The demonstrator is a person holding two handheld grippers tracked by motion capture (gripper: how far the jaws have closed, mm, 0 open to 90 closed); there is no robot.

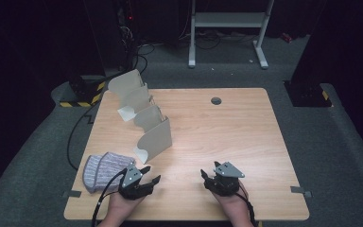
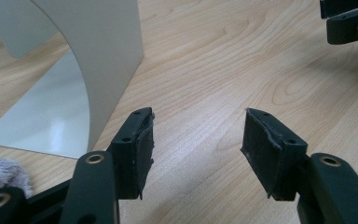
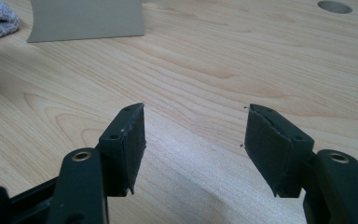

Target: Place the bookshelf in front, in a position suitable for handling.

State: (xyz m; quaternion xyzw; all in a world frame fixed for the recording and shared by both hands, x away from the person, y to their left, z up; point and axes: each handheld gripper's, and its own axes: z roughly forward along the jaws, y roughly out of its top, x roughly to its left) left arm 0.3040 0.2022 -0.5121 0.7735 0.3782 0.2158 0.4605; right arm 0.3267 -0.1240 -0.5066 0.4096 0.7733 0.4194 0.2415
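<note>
Care was needed: both hand-held grippers, left (image 1: 147, 176) and right (image 1: 208, 174), sat released; the nearby knitted hat (image 1: 105, 170) wanted a deep, centred pinch.

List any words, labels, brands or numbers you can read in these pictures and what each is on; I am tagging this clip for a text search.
None: no readable text in any view.
Beige bookends: plain, no print.
Knitted hat: no visible label.
Wooden table: bare wood grain.
Left gripper and right gripper: no markings.
Yellow-black hazard stripes on the floor base: a pattern, not lettering.
</note>
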